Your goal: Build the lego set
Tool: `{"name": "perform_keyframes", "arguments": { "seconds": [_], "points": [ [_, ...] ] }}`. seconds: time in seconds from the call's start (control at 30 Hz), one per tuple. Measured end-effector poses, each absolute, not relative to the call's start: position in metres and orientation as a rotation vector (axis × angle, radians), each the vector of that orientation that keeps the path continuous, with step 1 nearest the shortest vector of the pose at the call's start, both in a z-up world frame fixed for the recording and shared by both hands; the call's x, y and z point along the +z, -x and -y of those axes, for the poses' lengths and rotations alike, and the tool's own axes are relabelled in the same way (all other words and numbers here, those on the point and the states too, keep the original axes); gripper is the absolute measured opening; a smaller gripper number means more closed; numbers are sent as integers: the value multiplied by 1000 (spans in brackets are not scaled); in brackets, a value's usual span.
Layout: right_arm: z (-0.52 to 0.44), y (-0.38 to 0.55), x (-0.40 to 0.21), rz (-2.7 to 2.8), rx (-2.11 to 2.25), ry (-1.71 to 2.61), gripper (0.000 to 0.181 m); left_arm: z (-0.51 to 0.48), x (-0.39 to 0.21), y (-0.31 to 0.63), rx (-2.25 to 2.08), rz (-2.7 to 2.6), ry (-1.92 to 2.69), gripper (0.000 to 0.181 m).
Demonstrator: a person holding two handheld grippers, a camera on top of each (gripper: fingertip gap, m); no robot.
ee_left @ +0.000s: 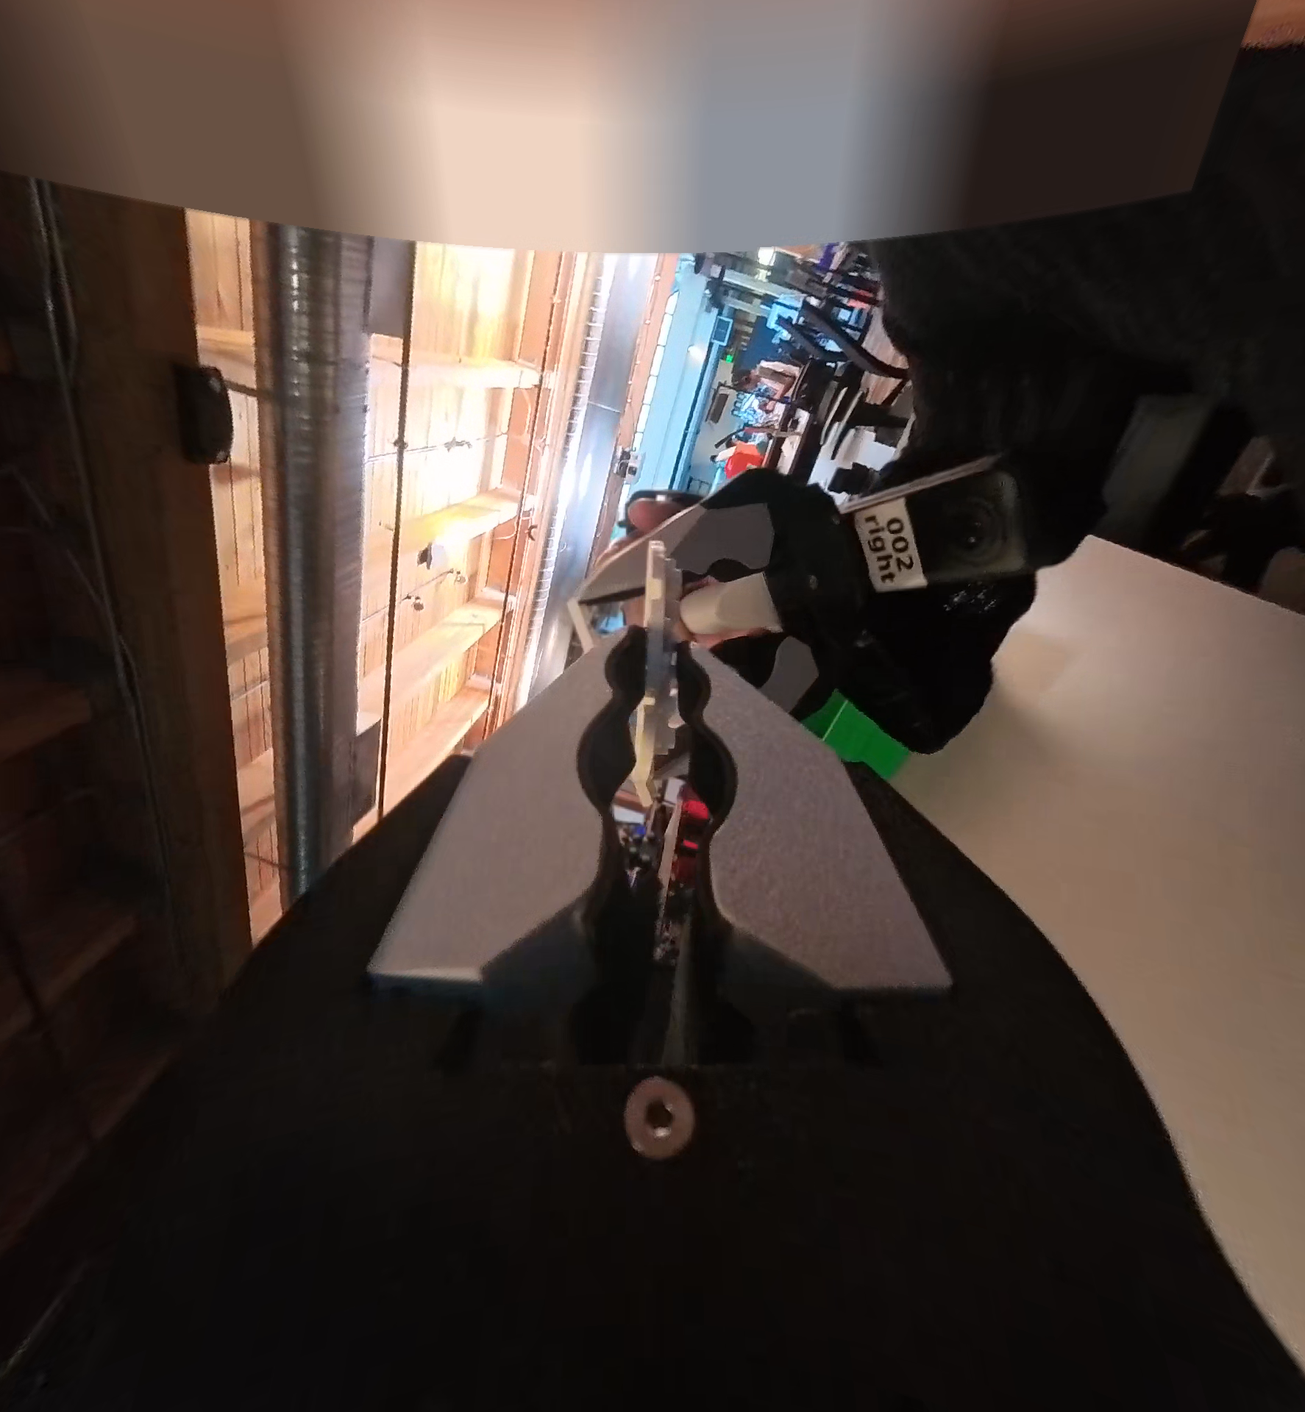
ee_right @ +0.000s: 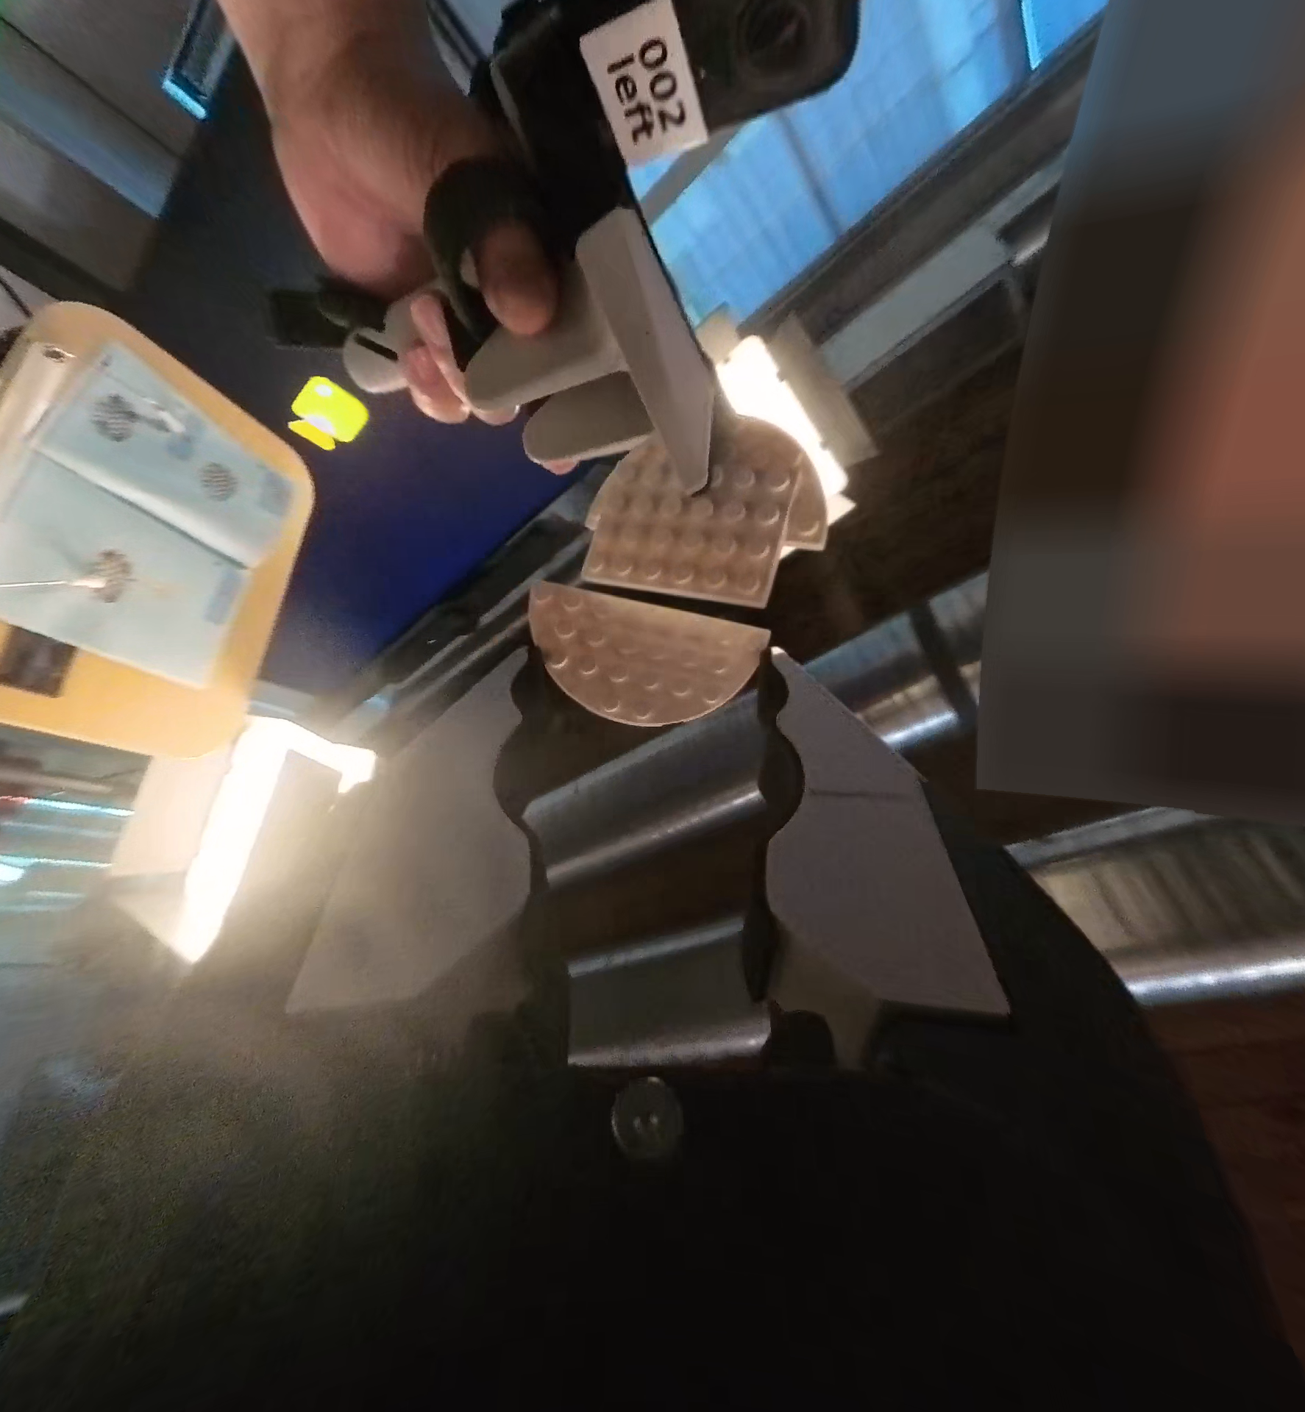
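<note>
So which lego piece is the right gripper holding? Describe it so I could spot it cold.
In the right wrist view, start at the right gripper, whose two grey fingers rise from the bottom centre. Between their tips sits a tan half-round studded plate, its straight edge facing a larger tan plate assembly clamped by the left gripper. It is the smaller semicircle, apart from the assembly across a narrow gap.

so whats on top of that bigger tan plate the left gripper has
The left gripper clamps the bigger tan plate; one finger lies across its studs. The studs under that finger and the far edge are covered.
</note>
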State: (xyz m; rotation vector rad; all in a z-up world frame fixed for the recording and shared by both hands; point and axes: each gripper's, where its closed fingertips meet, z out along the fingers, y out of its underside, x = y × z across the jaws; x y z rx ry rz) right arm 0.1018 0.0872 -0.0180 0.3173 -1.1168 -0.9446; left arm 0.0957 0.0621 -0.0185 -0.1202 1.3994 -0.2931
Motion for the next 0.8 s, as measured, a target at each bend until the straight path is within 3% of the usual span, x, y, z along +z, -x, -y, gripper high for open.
{"name": "perform_keyframes", "arguments": {
  "seconds": [0.8],
  "points": [
    [-53,-96,24,909,-1094,-597,56,-40,27,-97,-232,-1393,-32,6]
  ]
}}
